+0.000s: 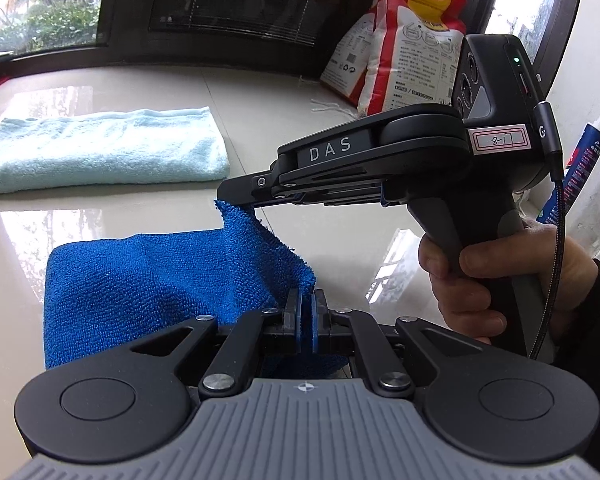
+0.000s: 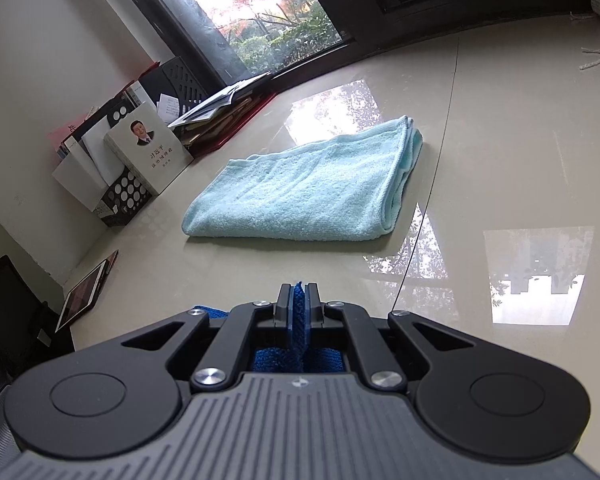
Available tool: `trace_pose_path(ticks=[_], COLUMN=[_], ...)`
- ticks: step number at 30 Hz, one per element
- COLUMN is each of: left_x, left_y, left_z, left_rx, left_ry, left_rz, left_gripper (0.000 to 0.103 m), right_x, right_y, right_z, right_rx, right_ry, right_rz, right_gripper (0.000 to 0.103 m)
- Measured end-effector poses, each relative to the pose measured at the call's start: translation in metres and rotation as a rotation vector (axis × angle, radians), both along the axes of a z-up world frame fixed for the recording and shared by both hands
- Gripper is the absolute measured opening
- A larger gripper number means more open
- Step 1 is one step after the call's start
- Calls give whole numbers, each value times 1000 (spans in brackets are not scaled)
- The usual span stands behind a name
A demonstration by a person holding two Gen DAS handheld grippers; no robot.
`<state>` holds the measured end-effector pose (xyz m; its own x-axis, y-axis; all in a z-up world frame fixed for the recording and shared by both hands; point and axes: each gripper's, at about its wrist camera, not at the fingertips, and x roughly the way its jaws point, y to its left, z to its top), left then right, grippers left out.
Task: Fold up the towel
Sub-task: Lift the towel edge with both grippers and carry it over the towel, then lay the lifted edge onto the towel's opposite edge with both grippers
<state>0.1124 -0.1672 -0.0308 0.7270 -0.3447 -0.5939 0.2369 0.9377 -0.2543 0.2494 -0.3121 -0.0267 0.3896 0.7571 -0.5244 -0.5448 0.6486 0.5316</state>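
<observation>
A dark blue microfibre towel [image 1: 152, 280] hangs doubled over just above the glossy beige table [image 1: 120, 208]. My left gripper [image 1: 306, 300] is shut on its near corner. In the left wrist view my right gripper [image 1: 230, 196], held by a hand [image 1: 480, 272], reaches in from the right and is shut on the towel's far corner. In the right wrist view the right gripper [image 2: 299, 294] pinches a strip of the blue towel [image 2: 299, 320] between its pads; more blue cloth shows below the jaws.
A folded light blue towel [image 2: 312, 192] [image 1: 100, 148] lies further back on the table. Books and a file holder [image 2: 140, 152] stand at the left, a tablet [image 2: 84, 296] lies by the edge. White and red bags [image 1: 400, 48] and a sealant tube [image 1: 580, 160] stand at the right.
</observation>
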Motion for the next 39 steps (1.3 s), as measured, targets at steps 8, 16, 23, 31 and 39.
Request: trace_pose_path(ticks=[8,16,23,31,39], left_x=[0,-8,-24,-21,1], left_y=[3,3,16,56,95], left_z=[-1,8,30,43,39], left_rx=[-25,-53,-59,1,62], left_ry=[23,6,-55,-81,-29], left_rz=[-14,-57,-79,-6,6], left_gripper=[7,28,33,33,33], right_x=[1,-3,-17,-48,-78], right_y=[-5,-15,-24,-31,-30], right_z=[5,19,32,40,39], right_rx=[-2,-1,-15,-48,-90], right_ry=[6,-20,-53,-69,-73], right_rz=[-25,-68,-106,-140,-149], right_gripper=[13,19,21,21,21])
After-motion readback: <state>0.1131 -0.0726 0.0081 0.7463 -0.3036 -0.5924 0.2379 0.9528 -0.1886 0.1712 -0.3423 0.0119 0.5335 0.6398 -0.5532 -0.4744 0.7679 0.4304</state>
